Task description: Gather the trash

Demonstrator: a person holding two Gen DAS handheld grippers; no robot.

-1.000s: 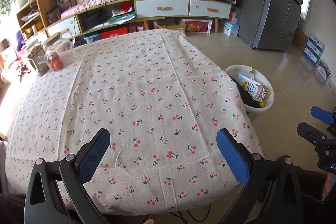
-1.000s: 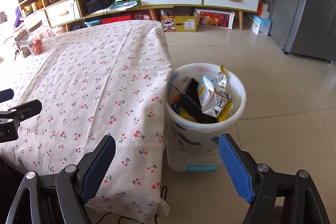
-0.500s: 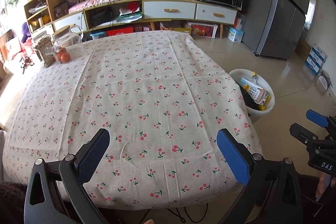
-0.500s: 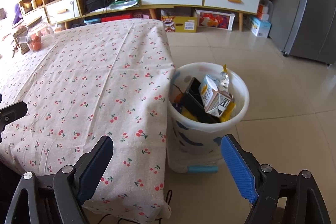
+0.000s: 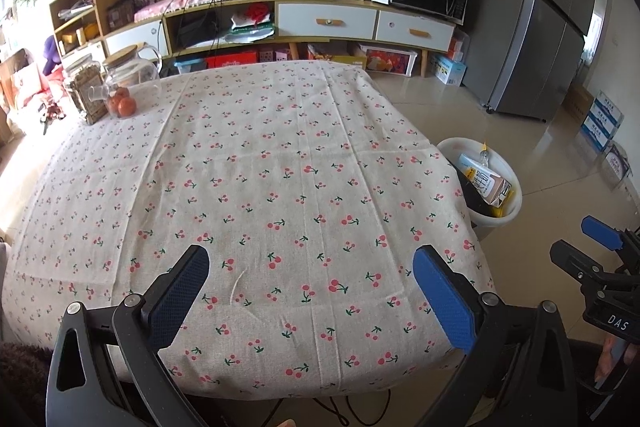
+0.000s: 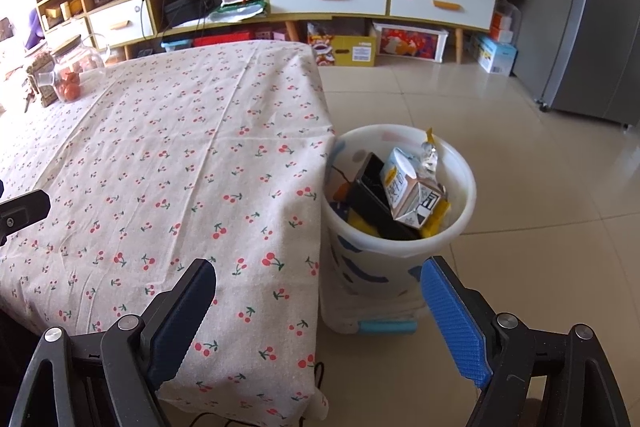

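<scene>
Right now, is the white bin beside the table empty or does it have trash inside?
It has trash inside: the white bin holds a carton, a black box and yellow packaging.

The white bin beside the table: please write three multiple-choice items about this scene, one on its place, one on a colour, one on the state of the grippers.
1. Where does the white bin stand?
A. On the floor at the table's side
B. On the tablecloth
C. Under the sideboard

2. What colour are the cherries printed on the tablecloth?
A. Blue
B. Red
C. Yellow

3. In what state are the left gripper and the right gripper?
A. Both shut on trash
B. One open, one holding a carton
C. Both open and empty

Answers:
1 A, the bin sits on the tiles against the hanging cloth edge.
2 B, each print shows red fruit on green stems.
3 C, the jaws of each stand wide apart with nothing between them; the milk carton lies in the bin.
</scene>
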